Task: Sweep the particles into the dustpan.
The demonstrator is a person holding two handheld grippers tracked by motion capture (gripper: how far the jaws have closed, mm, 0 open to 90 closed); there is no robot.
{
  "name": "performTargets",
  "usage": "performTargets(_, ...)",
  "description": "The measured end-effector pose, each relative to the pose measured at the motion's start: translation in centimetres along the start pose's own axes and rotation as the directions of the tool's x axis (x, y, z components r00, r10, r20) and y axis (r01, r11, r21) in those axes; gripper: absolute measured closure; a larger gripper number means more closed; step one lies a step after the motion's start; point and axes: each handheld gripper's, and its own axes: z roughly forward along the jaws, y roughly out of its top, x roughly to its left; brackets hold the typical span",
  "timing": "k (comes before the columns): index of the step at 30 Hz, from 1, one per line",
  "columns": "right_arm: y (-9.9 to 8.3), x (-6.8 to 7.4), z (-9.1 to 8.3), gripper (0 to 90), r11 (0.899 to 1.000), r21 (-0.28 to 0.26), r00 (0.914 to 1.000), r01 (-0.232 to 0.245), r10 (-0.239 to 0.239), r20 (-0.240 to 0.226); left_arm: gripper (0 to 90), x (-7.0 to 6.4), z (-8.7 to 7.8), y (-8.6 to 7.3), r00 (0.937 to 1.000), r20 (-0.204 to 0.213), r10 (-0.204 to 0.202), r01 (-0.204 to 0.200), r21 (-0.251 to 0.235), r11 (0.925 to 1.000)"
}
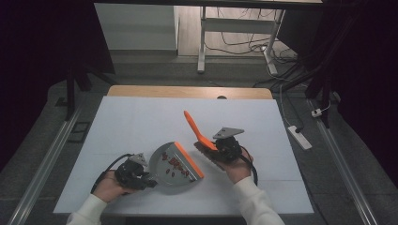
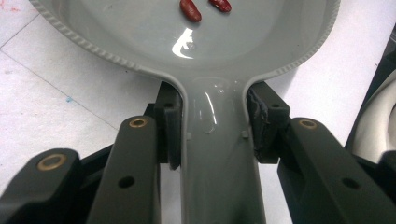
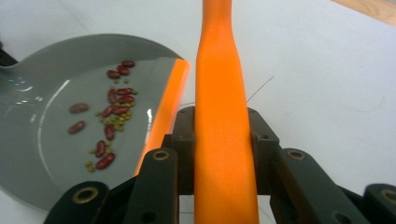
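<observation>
A grey dustpan with an orange front lip lies on the white table, holding several red beans and small green ones. My left gripper is shut on the dustpan's handle, its pads pressed on both sides. A brush with an orange handle is in my right gripper, which is shut on that handle. The brush's dark bristles rest on the table just right of the dustpan's lip.
The white table top has a wooden strip along its far edge. Beyond it stand white table legs and loose cables on the floor. A white power strip lies on the floor at the right.
</observation>
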Motion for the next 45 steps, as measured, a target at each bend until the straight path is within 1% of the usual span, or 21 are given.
performTargets(5, -0.5, -0.8, 0.2, 70.0, 1.000, 0.018, 0.9995, -0.011, 0.010, 0.030, 61.8, 0.0, 0.0, 0.0, 1.0000, -0.001, 0.000, 0.000, 0.001, 1.0000)
performTargets(8, -0.9, -1.1, 0.7, 70.0, 0.999, 0.041, 0.9990, -0.019, 0.018, 0.042, 61.8, 0.0, 0.0, 0.0, 1.0000, -0.001, 0.000, 0.000, 0.001, 1.0000)
performTargets(11, -1.4, -1.0, 1.5, 70.0, 0.997, 0.071, 0.9989, -0.036, 0.034, 0.034, 61.8, 0.0, 0.0, 0.0, 1.0000, -0.001, 0.000, 0.000, 0.001, 1.0000)
performTargets(12, -1.5, -0.8, 1.7, 70.0, 0.997, 0.074, 0.9991, -0.038, 0.036, 0.023, 61.8, 0.0, 0.0, 0.0, 1.0000, -0.002, 0.000, 0.000, 0.001, 1.0000)
performTargets(13, -1.3, 0.0, 2.0, 70.0, 0.997, 0.074, 0.9995, -0.028, 0.029, -0.011, 61.8, 0.0, 0.0, 0.0, 1.0000, -0.002, 0.000, 0.000, 0.001, 1.0000)
performTargets(14, -1.3, 0.0, 2.0, 70.0, 0.997, 0.074, 0.9995, -0.028, 0.029, -0.011, 61.8, 0.0, 0.0, 0.0, 1.0000, -0.002, 0.000, 0.000, 0.000, 1.0000)
performTargets(17, -0.9, 1.6, 2.5, 70.0, 0.997, 0.082, 0.9992, 0.015, -0.012, -0.038, 61.7, -0.1, 0.0, 0.0, 1.0000, -0.004, 0.000, 0.000, 0.001, 1.0000)
performTargets(19, -0.8, 2.2, 2.8, 69.9, 0.996, 0.080, 0.9973, 0.024, -0.018, -0.072, 61.7, -0.1, 0.0, 0.0, 1.0000, -0.004, 0.000, 0.000, 0.001, 1.0000)
performTargets(22, -0.6, 3.1, 2.8, 69.9, 0.997, 0.075, 0.9960, 0.033, -0.026, -0.085, 61.8, 0.0, 0.0, 0.0, 1.0000, -0.003, 0.000, 0.000, 0.000, 1.0000)
performTargets(23, -0.4, 3.1, 2.6, 70.0, 0.999, 0.050, 0.9891, 0.006, 0.002, -0.147, 61.7, 0.0, 0.0, 0.0, 1.0000, -0.003, 0.000, 0.000, 0.000, 1.0000)
performTargets(24, -0.4, 3.1, 2.6, 70.0, 0.999, 0.050, 0.9891, 0.006, 0.002, -0.147, 61.7, -0.1, 0.0, 0.0, 1.0000, -0.004, 0.000, 0.000, 0.000, 1.0000)
performTargets(25, -0.3, 3.2, 2.5, 70.0, 0.999, 0.043, 0.9847, -0.003, 0.010, -0.174, 61.8, -0.1, 0.0, 0.0, 1.0000, -0.005, 0.000, 0.000, 0.000, 1.0000)
performTargets(27, 0.0, 3.5, 2.3, 70.0, 0.999, 0.039, 0.9888, 0.029, -0.023, -0.148, 61.7, -0.1, 0.0, 0.0, 1.0000, -0.004, 0.000, 0.000, -0.002, 1.0000)
performTargets(28, 0.1, 3.6, 2.2, 70.0, 0.999, 0.041, 0.9896, 0.034, -0.028, -0.141, 61.8, -0.1, 0.0, 0.0, 1.0000, -0.004, -0.001, 0.001, -0.004, 1.0000)
performTargets(30, 0.2, 3.3, 1.9, 69.9, 0.999, 0.023, 0.9894, 0.028, -0.024, -0.143, 61.8, -0.1, 0.0, 0.0, 1.0000, -0.006, -0.001, 0.001, -0.006, 1.0000)
performTargets(32, 0.1, 2.9, 1.5, 70.0, 1.000, 0.015, 0.9917, 0.025, -0.023, -0.127, 61.7, 0.0, 0.0, 0.0, 1.0000, -0.006, -0.001, 0.001, -0.010, 1.0000)
performTargets(35, 0.0, 2.2, 1.0, 70.0, 1.000, -0.001, 0.9937, 0.006, -0.006, -0.112, 61.7, 0.1, -0.2, -0.1, 1.0000, -0.009, -0.001, 0.001, -0.012, 0.9999)
performTargets(36, 0.0, 2.0, 0.8, 70.0, 1.000, -0.005, 0.9942, 0.000, 0.000, -0.107, 61.7, 0.1, -0.3, -0.1, 0.9999, -0.014, -0.004, 0.004, -0.021, 0.9998)
performTargets(40, -0.1, 1.4, 0.2, 70.0, 1.000, -0.015, 0.9953, -0.010, 0.008, -0.096, 61.7, 0.3, -0.6, -0.2, 0.9994, -0.028, -0.022, 0.021, -0.056, 0.9982)
performTargets(43, -0.3, 1.3, 0.0, 70.0, 1.000, -0.014, 0.9962, -0.004, 0.002, -0.087, 61.7, 0.6, -0.8, -0.3, 0.9981, -0.036, -0.049, 0.046, -0.075, 0.9961)
performTargets(45, -0.4, 1.1, -0.3, 69.9, 1.000, -0.018, 0.9964, -0.005, 0.003, -0.085, 61.7, 0.9, -1.0, -0.5, 0.9970, -0.033, -0.070, 0.067, -0.090, 0.9937)
